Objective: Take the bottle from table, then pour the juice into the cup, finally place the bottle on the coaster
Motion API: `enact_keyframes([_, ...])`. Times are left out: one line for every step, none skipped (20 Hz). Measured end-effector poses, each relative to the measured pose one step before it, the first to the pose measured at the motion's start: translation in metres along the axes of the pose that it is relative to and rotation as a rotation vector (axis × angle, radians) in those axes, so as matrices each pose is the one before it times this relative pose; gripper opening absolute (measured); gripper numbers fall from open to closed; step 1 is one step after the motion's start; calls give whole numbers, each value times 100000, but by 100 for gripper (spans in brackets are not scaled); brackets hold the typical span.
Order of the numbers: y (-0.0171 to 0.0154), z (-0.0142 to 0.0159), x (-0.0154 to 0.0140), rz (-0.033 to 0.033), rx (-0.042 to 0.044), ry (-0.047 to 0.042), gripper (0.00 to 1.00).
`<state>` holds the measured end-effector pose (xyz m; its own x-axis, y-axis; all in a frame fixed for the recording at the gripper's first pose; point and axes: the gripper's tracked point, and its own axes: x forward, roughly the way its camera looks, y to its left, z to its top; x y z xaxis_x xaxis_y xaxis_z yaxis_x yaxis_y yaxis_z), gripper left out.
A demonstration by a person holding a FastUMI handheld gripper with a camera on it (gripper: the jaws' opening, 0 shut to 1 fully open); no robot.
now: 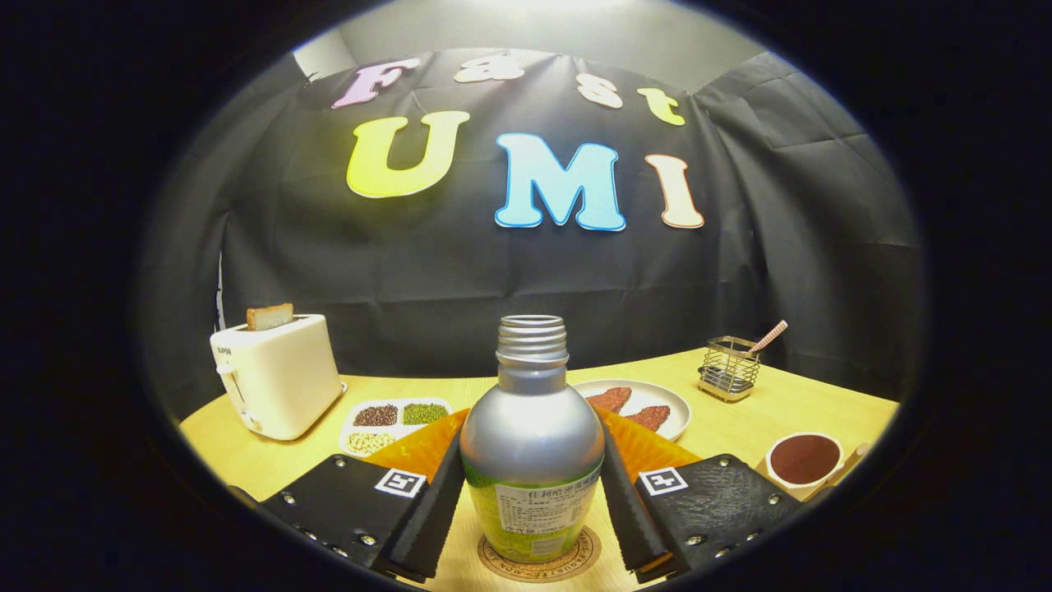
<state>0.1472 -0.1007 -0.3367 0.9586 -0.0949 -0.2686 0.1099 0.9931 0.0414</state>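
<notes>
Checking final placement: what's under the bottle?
The bottle stands between the gripper fingers on a round cork coaster, whose printed rim shows around its base. The coaster's centre is covered. Finger contact with the bottle is unclear.

Cloth-walled demo booth: toaster [279,374], table [805,403].

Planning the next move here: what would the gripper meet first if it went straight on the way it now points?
The silver bottle, standing uncapped on the round coaster between the fingers of the gripper. The fingers flank it closely; whether they press it is unclear. Beyond it lies an orange dish.
</notes>
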Motion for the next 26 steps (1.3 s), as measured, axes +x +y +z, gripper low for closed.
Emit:
enact_keyframes([52, -407, -84, 45, -389, 1010, 80])
enact_keyframes([38, 308, 34, -375, 78, -1455, 79])
enact_keyframes([-102, -398, -258, -104, -75, 689, 79])
enact_keyframes([33, 307, -116, -11, 261, -985, 79])
enact_keyframes([-84, -35, 0, -119, 544, -258, 80])
enact_keyframes([-54, 104, -79, -228, 408, -1028, 80])
enact_keyframes([35, -96, -57, 231, 36, -361, 80])
enact_keyframes([295, -372, 50, 1155, 633, 1342, 81])
enact_keyframes([140, -339, -97, 1214, 553, 1016, 83])
enact_keyframes([438, 46, -144, 2190, 1060, 458, 84])
enact_keyframes([259, 521, -364, 1342, 527, -776, 86])
enact_keyframes([22, 1049, -439, 344, -299, -1878, 88])
enact_keyframes([-179, 1023, -421, -213, -746, -1818, 89])
enact_keyframes([-141, 1279, -474, -152, -809, -1418, 88])
enact_keyframes([-26, 1036, -469, 556, -631, -1150, 88])
enact_keyframes([189, 1625, -628, 1258, -788, -1741, 88])
enact_keyframes([198, 1396, -791, 1235, -744, -1593, 88])
enact_keyframes([280, 1939, -625, 1235, -1421, -2044, 88])
enact_keyframes([315, 1635, -446, 1839, -1734, -1837, 88])
enact_keyframes([558, 1995, -541, 2681, -2082, -2190, 88])
enact_keyframes([454, 1569, -269, 2534, -1018, -1615, 88])
enact_keyframes([179, 1815, -398, 1073, 86, -1483, 88])
enact_keyframes([-155, 1490, -469, 210, 505, -1255, 88])
enact_keyframes([-44, 2073, -397, -349, 1052, -1806, 88])
enact_keyframes([210, 1374, -275, 246, 809, -1156, 88])
enact_keyframes([153, 1342, -176, 92, 655, -434, 88])
